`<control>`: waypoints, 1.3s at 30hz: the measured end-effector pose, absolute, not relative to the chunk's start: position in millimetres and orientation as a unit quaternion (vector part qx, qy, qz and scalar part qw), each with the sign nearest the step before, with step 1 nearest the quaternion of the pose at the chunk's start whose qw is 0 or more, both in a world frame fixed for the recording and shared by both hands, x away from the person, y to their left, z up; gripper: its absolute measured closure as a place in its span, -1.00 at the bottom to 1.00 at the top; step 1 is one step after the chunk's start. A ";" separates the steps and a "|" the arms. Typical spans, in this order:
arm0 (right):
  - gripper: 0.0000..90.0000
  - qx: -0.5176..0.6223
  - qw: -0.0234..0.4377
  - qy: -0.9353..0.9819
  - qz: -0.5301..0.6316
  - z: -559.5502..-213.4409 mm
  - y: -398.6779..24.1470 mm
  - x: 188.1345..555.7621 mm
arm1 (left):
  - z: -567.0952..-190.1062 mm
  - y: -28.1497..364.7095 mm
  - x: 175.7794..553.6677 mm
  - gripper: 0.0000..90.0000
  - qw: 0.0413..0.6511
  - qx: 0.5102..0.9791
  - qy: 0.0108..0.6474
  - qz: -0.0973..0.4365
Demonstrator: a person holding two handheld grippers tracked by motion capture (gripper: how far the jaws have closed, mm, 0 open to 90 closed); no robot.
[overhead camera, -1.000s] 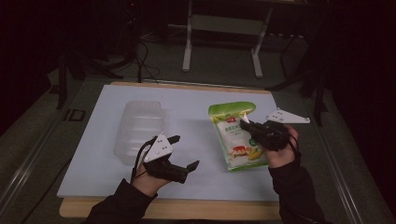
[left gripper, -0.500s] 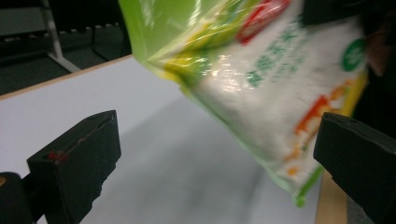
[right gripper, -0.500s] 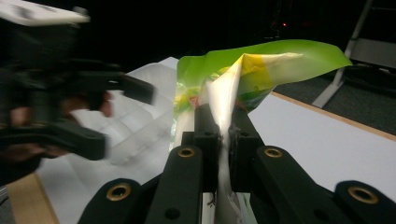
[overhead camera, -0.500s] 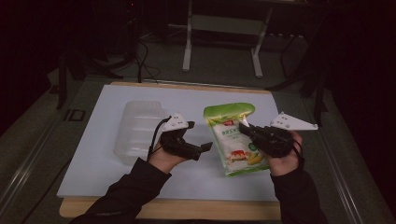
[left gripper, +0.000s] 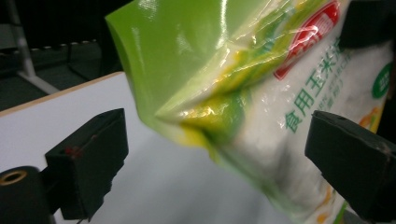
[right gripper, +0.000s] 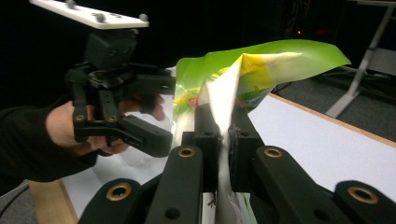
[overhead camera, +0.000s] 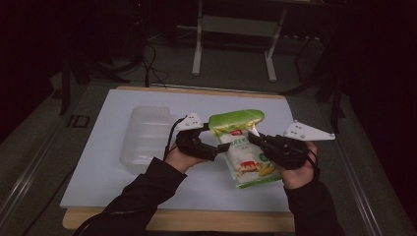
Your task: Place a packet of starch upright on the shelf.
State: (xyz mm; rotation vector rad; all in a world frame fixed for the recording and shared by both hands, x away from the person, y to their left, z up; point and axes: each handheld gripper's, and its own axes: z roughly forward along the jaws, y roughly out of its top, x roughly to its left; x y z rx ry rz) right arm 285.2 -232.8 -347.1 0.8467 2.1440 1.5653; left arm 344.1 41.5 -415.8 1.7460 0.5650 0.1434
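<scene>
Bag of corn starch (overhead camera: pixel 244 147) held up over the white table (overhead camera: pixel 98 172), long axis running away from the person, green top end far and tilted up.
Right gripper (right gripper: pixel 223 140) is clamped tight on the bag's edge. Left gripper (left gripper: pixel 215 158) stands wide apart, jaws either side of the bag's left edge, not gripping. Clear plastic tray (overhead camera: pixel 145 137) lies just left of the left gripper.

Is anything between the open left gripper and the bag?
Nothing visible. The left gripper is open with the bag already partly between its jaws, and the right gripper pinches the bag's edge.
</scene>
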 end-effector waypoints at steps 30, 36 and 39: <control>0.89 0.298 0.174 0.758 0.554 -366.6 -229.9 289.8 | -393.0 31.4 332.4 0.78 0.555 0.796 0.231 0.077; 0.89 0.309 0.177 0.747 0.562 -365.1 -233.1 290.4 | -381.6 31.0 329.3 0.79 0.553 0.796 0.226 0.098; 0.83 0.306 0.184 0.739 0.571 -362.1 -234.1 289.3 | -372.0 31.6 328.0 0.80 0.551 0.797 0.219 0.113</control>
